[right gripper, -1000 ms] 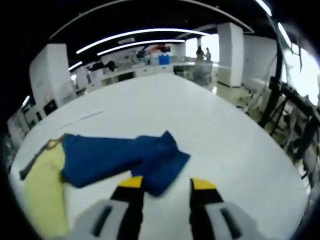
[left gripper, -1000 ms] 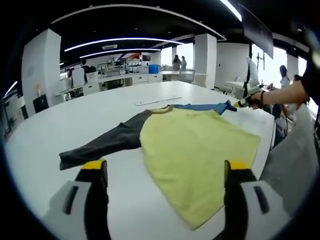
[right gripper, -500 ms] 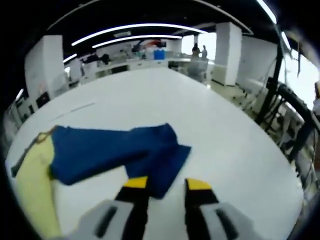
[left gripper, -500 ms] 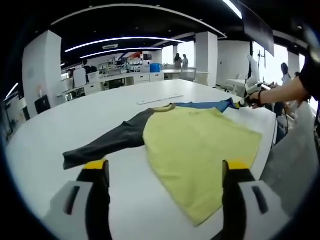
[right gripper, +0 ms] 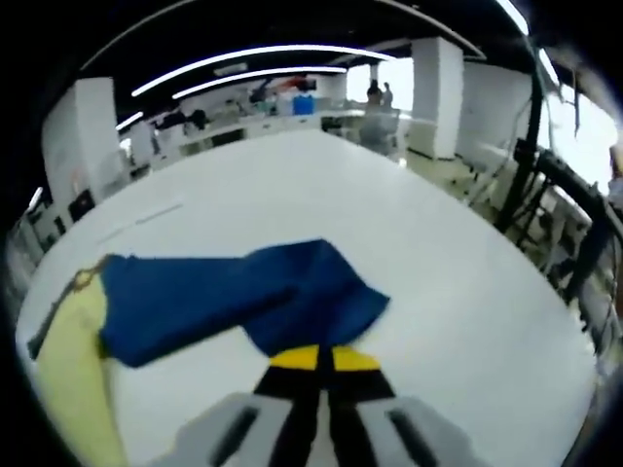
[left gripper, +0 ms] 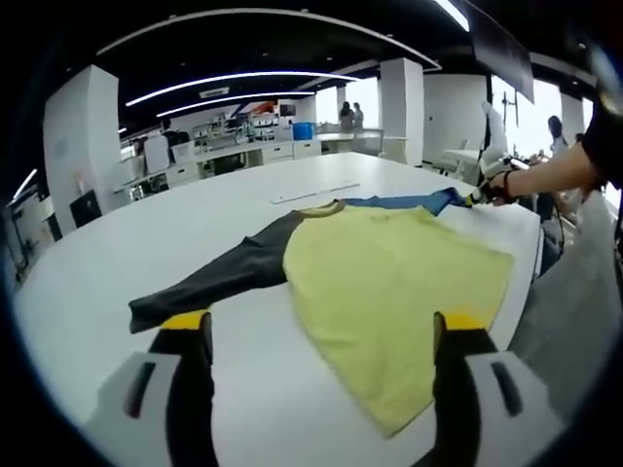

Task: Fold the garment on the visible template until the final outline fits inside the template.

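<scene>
My right gripper (right gripper: 325, 358) is pinched on the cuff of the blue sleeve (right gripper: 234, 297) of the yellow-bodied long-sleeved shirt (left gripper: 389, 282), which lies flat and unfolded on the white table (left gripper: 127, 253). My left gripper (left gripper: 316, 326) hovers spread near the dark grey sleeve (left gripper: 209, 282). By my judgement, every fold remains.

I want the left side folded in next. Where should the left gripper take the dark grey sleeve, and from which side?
Probably at the cuff of the dark grey sleeve, its free end. It lies flat on the white table, stretched out from the yellow body, just ahead of the open left gripper. Come in low from the near side.
</scene>
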`<state>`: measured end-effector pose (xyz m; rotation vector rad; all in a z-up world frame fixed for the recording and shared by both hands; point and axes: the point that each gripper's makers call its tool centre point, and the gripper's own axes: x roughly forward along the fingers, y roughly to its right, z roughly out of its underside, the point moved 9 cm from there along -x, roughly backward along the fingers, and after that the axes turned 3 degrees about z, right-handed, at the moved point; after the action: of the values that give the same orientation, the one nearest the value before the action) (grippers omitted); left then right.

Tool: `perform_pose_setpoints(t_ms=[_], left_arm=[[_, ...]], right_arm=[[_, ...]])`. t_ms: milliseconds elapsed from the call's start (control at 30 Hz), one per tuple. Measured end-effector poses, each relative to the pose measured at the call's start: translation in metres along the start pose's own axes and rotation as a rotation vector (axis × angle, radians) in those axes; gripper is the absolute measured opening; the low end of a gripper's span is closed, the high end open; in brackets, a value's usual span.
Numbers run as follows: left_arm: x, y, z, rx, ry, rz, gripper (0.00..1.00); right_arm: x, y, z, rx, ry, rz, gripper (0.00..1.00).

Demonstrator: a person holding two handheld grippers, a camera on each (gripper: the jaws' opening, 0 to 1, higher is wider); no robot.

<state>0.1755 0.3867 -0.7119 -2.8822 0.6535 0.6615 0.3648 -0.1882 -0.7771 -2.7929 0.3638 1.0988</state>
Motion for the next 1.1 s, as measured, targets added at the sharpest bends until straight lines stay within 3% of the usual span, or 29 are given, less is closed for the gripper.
perform_pose_setpoints(t_ms=[267, 667, 1100], left_arm=[[-0.001, -0.004, -0.003, 0.002, 0.014, -0.005, 0.93], [0.001, -0.001, -0.006, 0.014, 0.025, 0.019, 0.95], [-0.002, 0.0, -0.009, 0.018, 0.036, 0.042, 0.99]], right_arm=[[0.0, 0.012, -0.004, -0.042, -0.01, -0.036, 0.0], [-0.006, 0.043, -0.026, -0.153, 0.01, -0.013, 0.0], [-0.009, 0.057, -0.036, -0.213, -0.018, -0.046, 0.0]])
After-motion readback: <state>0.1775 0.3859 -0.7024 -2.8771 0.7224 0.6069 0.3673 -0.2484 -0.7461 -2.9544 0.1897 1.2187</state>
